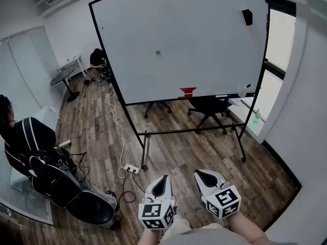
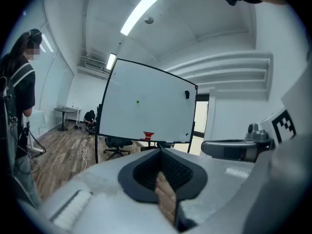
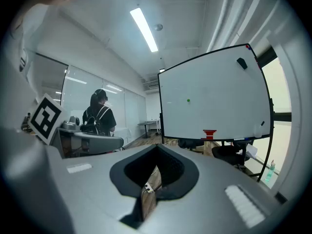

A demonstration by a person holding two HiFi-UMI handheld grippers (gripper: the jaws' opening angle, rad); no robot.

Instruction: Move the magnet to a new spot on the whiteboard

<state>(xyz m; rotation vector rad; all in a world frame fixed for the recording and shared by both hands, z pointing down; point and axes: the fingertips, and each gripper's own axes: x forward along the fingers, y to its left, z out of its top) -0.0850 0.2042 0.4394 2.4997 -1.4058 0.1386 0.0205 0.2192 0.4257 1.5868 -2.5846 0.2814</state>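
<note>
A small green magnet (image 1: 158, 52) sticks near the middle of the rolling whiteboard (image 1: 204, 60), far ahead of both grippers. The left gripper view shows the magnet (image 2: 138, 102) on the board (image 2: 156, 116), and so does the right gripper view, with the magnet (image 3: 188, 100) on the board (image 3: 219, 106). My left gripper (image 1: 162, 180) and right gripper (image 1: 204, 176) hang side by side low in the head view, well short of the board. Both point roughly level toward it. The left gripper (image 2: 161, 154) and the right gripper (image 3: 157, 151) are shut with nothing between the jaws.
A black eraser (image 1: 247, 17) clings to the board's upper right; a red object (image 1: 188, 91) sits on its lower ledge. Office chairs (image 1: 209, 108) stand behind the board. A power strip (image 1: 132, 169) with cable lies near its left foot. A person with a backpack (image 1: 25, 137) stands left; another crouches (image 1: 98, 60) at the back.
</note>
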